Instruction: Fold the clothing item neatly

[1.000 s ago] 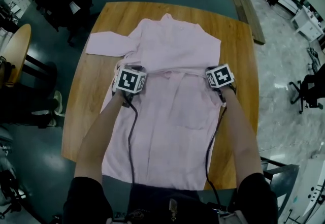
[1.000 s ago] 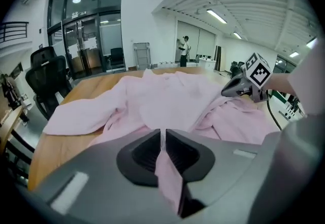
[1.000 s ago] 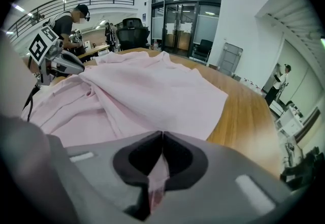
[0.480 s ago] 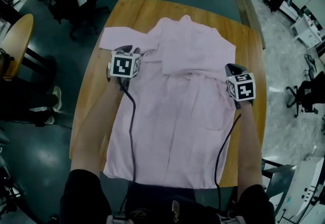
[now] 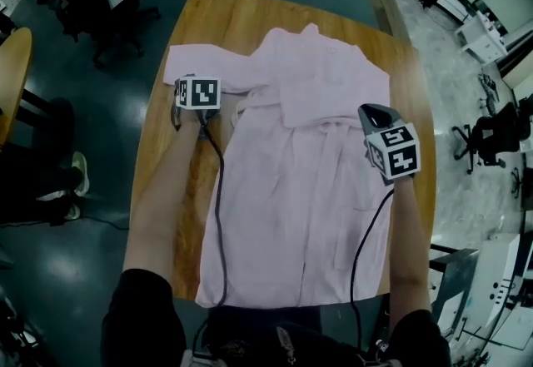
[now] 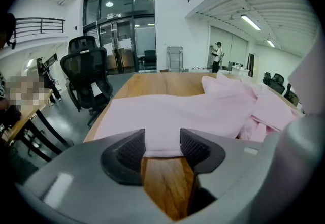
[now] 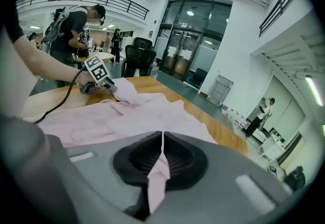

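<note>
The right gripper (image 7: pixel 162 156) is clamped on a pinch of the pink garment (image 5: pixel 316 157) at its near side edge. The left gripper (image 6: pixel 162 148), whose jaws have just been opening, stands wide, with the sleeve (image 6: pixel 167 116) hem between its tips but not pinched. Beyond, the garment lies mostly spread over the desk (image 5: pixel 216 16), so the folding looks barely begun.

Pink shirt (image 5: pixel 312 157) lies spread, partly folded, on wooden table (image 5: pixel 216 20).
</note>
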`<state>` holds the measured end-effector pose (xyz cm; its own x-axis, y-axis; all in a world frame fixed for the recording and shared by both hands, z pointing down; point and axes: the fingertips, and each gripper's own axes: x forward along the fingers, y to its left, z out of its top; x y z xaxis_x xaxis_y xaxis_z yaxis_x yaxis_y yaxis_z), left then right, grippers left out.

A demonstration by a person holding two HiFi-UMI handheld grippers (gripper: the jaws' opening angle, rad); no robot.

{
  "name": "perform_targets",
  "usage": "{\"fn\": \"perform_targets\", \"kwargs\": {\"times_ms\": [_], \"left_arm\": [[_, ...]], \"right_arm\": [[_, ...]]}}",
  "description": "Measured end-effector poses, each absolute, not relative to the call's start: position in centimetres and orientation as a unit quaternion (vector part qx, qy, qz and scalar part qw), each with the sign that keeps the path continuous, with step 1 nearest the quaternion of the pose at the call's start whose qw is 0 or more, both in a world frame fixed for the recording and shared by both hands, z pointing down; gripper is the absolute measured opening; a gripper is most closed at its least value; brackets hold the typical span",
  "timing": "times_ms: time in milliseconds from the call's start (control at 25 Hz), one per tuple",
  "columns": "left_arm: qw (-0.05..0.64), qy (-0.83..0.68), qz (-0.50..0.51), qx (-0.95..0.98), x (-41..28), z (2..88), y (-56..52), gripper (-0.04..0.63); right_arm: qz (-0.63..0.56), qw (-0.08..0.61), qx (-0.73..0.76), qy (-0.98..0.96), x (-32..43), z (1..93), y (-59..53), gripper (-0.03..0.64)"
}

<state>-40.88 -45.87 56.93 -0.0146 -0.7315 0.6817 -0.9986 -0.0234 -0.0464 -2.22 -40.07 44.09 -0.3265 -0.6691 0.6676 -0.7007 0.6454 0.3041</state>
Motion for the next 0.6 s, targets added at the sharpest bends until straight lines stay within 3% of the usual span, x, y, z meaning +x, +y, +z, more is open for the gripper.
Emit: {"fn": "perform_targets", "kwargs": {"times_ms": [200,240,280,400,600], "left_arm": [[0.282,-0.655,0.281,0.643,-41.8,58.4,-45.5,0.225],[0.288,-0.657,0.284,0.636,-42.2,58.4,-45.6,0.165],[0.297,-0.659,0.284,0.63,-42.6,58.4,-45.6,0.034],[0.321,-0.667,0.251,0.624,-43.4,57.8,-45.8,0.032],[0.263,-0.708,0.185,0.629,-43.4,52.6,-45.7,0.031]], "right_arm": [[0.015,0.408,0.405,-0.818,-3.7,44.5,-38.1,0.012],[0.015,0.41,0.403,-0.818,-4.0,44.4,-37.8,0.014],[0.014,0.409,0.402,-0.819,-4.2,44.3,-37.6,0.014],[0.014,0.403,0.399,-0.824,-4.5,44.2,-36.9,0.014],[0.013,0.392,0.387,-0.835,-3.8,44.7,-36.6,0.014]]}}
